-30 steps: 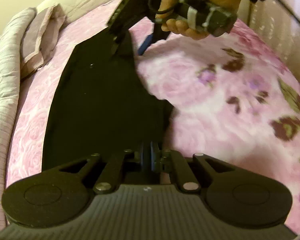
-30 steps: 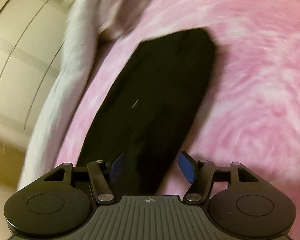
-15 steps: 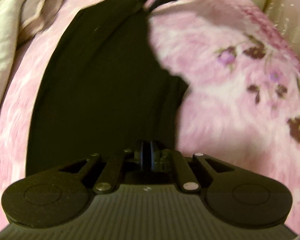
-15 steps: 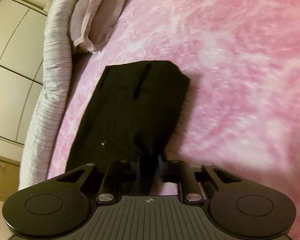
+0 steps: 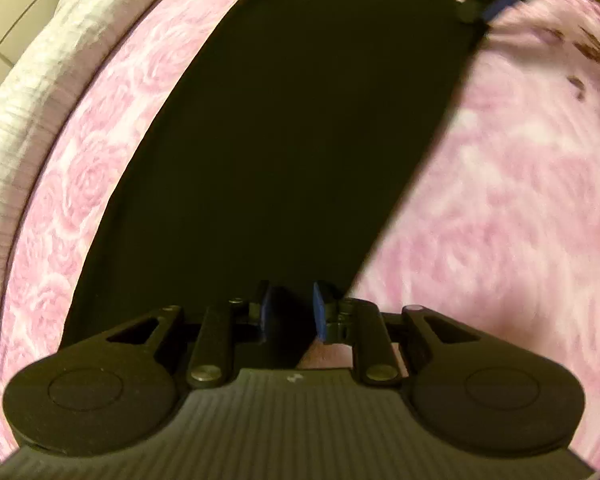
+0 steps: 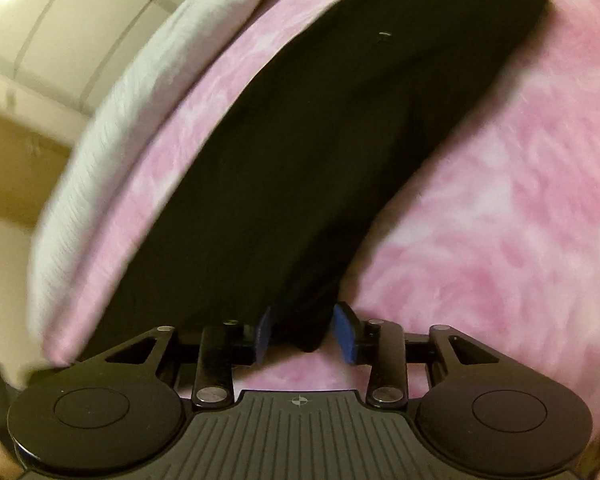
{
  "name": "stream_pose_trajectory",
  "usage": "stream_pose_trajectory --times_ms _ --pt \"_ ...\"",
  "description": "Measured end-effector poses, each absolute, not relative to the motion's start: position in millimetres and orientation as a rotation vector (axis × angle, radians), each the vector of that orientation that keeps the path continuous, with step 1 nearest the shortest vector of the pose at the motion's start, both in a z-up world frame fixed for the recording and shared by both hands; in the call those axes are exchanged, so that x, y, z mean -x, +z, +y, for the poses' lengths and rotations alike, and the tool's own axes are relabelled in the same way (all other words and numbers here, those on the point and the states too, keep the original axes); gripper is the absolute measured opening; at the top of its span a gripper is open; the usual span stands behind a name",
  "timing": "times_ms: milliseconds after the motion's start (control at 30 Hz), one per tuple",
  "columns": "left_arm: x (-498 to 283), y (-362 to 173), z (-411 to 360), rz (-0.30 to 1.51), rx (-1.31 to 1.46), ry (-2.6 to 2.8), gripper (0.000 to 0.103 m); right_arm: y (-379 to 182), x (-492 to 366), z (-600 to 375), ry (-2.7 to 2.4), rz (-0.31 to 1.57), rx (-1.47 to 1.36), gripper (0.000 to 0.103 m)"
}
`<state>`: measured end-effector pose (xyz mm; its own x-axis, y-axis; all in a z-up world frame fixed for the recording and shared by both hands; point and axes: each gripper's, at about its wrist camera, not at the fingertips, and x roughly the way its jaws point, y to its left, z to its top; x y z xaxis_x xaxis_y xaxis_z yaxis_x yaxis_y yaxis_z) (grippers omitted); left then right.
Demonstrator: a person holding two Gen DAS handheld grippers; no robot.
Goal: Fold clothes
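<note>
A long black garment (image 5: 300,140) lies flat on the pink rose-patterned bedspread (image 5: 500,200), stretched between my two grippers. My left gripper (image 5: 290,312) sits at its near end. Its jaws are opening, and a corner of the black cloth lies between the blue pads (image 5: 319,312) with no squeeze showing. In the right wrist view the same garment (image 6: 340,140) runs away from my right gripper (image 6: 304,330). Those jaws are opening too, with a cloth tip hanging between them and a gap beside the right pad (image 6: 346,336). The right gripper (image 5: 496,0) also shows blurred at the garment's far end.
A pale striped quilt (image 5: 28,100) is bunched along the bed's left edge, also seen as quilt (image 6: 112,152). Cupboard doors (image 6: 40,20) stand beyond it. Darker flower prints (image 5: 588,48) mark the bedspread at the far right.
Both grippers, closed on the cloth half a second ago, now have their pads parted. The garment has been drawn out straighter, and both views have swung and rolled.
</note>
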<state>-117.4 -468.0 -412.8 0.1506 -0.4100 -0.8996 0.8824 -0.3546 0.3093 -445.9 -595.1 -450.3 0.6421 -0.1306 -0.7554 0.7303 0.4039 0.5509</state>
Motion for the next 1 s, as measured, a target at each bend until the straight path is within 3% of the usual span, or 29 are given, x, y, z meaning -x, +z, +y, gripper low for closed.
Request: stream_pose_trajectory --times_ms 133,267,333,500,600,700,800,1000 --pt "128.7 -410.0 -455.7 0.365 -1.33 -1.569 0.021 -437.6 434.8 -597.4 -0.547 0.787 -0.86 0.041" --pt "136.4 -414.1 -467.1 0.344 -1.312 -1.625 0.023 -449.3 444.6 -617.0 -0.546 0.747 -1.031 0.042" --pt "137.1 -419.2 -473.9 0.347 -1.311 -1.636 0.023 -457.9 451.1 -619.7 -0.545 0.74 -1.092 0.018" --pt "138.0 -426.2 -488.9 0.359 -1.316 -1.662 0.026 -467.6 473.9 -606.0 -0.566 0.783 -1.177 0.005" --pt "136.2 -423.5 -489.6 0.358 -1.314 -1.664 0.028 -464.2 488.6 -589.2 -0.595 0.81 -1.181 0.005" --pt "133.0 -421.1 -487.0 0.361 -1.306 -1.657 0.028 -448.7 486.2 -585.8 -0.606 0.737 -1.129 0.012" --pt "123.1 -423.6 -482.2 0.398 -1.307 -1.619 0.029 -448.9 467.9 -595.3 -0.576 0.683 -1.124 0.045" --pt "72.7 -420.7 -457.5 0.51 -1.296 -1.457 0.03 -467.6 436.5 -600.0 -0.519 0.794 -1.157 0.045"
